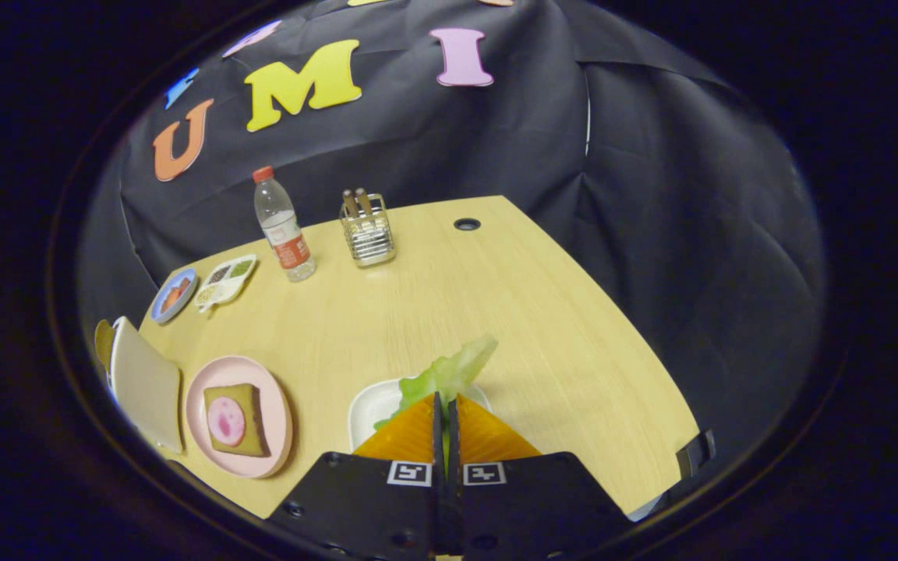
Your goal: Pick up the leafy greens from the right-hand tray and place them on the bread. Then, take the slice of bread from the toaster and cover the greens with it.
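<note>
Greens [449, 372] are pinched between the closed gripper [445, 413] fingers over the white tray [371, 409]; carrying to the bread [240, 419] is called for next.

My gripper [444, 405] tilted downward, my two fingers [410, 436] pressed nearly together, clamping a thin green leaf [449, 372] between their tips

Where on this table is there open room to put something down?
The widest bare wood lies between the utensil rack and the white tray, running to the far edge by the cable hole. The side with the pink plate, toaster and bottle is crowded. The tool grips the leafy greens.
</note>
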`<move>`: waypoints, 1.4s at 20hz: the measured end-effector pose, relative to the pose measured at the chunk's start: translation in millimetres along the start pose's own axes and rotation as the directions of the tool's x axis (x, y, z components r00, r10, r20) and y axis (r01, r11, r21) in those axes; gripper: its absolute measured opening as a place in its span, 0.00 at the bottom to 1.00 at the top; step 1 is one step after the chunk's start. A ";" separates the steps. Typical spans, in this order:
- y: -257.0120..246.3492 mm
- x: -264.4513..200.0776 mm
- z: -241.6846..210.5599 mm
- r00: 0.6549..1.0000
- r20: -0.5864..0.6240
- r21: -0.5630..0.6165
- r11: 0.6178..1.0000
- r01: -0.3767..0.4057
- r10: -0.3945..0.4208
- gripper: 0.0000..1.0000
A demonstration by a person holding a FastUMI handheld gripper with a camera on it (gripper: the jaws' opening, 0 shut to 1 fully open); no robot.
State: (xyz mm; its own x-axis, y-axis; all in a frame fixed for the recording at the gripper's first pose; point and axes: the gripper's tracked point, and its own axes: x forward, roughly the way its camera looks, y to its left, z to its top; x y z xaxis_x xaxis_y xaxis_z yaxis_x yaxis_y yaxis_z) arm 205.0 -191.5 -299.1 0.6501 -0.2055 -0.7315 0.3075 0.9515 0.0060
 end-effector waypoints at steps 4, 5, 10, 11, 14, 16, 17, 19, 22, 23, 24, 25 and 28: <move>12.9 -30.4 3.4 0.999 0.044 -0.016 1.000 -0.005 0.005 0.00; 18.1 -39.1 5.3 0.998 0.062 -0.023 1.000 -0.007 0.008 0.00; 60.0 -74.2 2.0 0.993 0.112 -0.063 0.998 -0.025 0.032 0.00; 71.9 -78.8 -1.1 0.992 0.117 -0.070 0.997 -0.034 0.042 0.00; 106.8 -90.3 -9.6 0.989 0.130 -0.107 0.993 -0.051 0.065 0.00; 130.5 -95.8 -17.7 0.988 0.130 -0.128 0.990 -0.067 0.084 0.00; 142.9 -97.7 -21.2 0.987 0.128 -0.135 0.988 -0.077 0.094 0.00; 169.0 -98.5 -29.1 0.986 0.122 -0.154 0.983 -0.098 0.117 0.00; 211.3 -96.4 -42.2 0.982 0.109 -0.195 0.972 -0.129 0.152 0.00; 225.7 -95.2 -46.1 0.981 0.101 -0.205 0.968 -0.145 0.168 0.00; 239.6 -93.2 -51.0 0.979 0.095 -0.213 0.964 -0.159 0.183 0.00; 251.9 -89.3 -55.2 0.977 0.087 -0.220 0.960 -0.172 0.195 0.00; 284.1 -75.0 -66.7 0.972 0.057 -0.239 0.948 -0.210 0.230 0.00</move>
State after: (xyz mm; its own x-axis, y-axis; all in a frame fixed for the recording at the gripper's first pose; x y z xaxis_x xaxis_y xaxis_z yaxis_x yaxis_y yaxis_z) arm 197.3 109.5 -288.0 0.7417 0.0060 -0.6707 -0.0113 0.9999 -0.0035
